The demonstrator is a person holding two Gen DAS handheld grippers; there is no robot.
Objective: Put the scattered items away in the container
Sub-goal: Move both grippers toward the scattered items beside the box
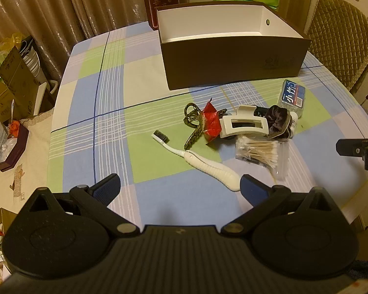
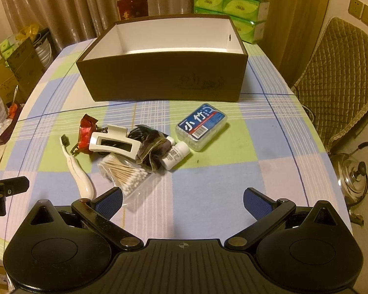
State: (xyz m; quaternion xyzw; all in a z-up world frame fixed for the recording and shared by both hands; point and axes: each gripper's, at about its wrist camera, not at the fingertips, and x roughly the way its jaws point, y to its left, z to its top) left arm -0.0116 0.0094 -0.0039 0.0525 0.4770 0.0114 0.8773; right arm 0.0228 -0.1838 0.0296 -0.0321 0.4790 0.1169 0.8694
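Observation:
A brown open box (image 1: pixel 233 66) (image 2: pixel 159 78) with a white inside stands at the far side of the checked tablecloth. In front of it lies a pile: a white toothbrush (image 1: pixel 201 163) (image 2: pixel 77 171), a white hair claw (image 1: pixel 243 123) (image 2: pixel 112 143), a red wrapper (image 1: pixel 211 122) (image 2: pixel 85 133), a bag of cotton swabs (image 1: pixel 257 153) (image 2: pixel 125 171), a dark scrunchie (image 1: pixel 278 121) (image 2: pixel 153 150), a small white bottle (image 2: pixel 175 154) and a clear toothpick box (image 1: pixel 292 96) (image 2: pixel 201 126). My left gripper (image 1: pixel 180 188) and right gripper (image 2: pixel 182 201) are both open and empty, near the front of the pile.
A leopard-print hair band (image 1: pixel 192 120) lies left of the wrapper. A padded chair (image 2: pixel 338 73) stands at the table's right, with a steel kettle (image 2: pixel 353 176) below it. Boxes and bags (image 1: pixel 9 85) crowd the floor on the left. Tissue packs (image 2: pixel 233 2) are stacked behind the box.

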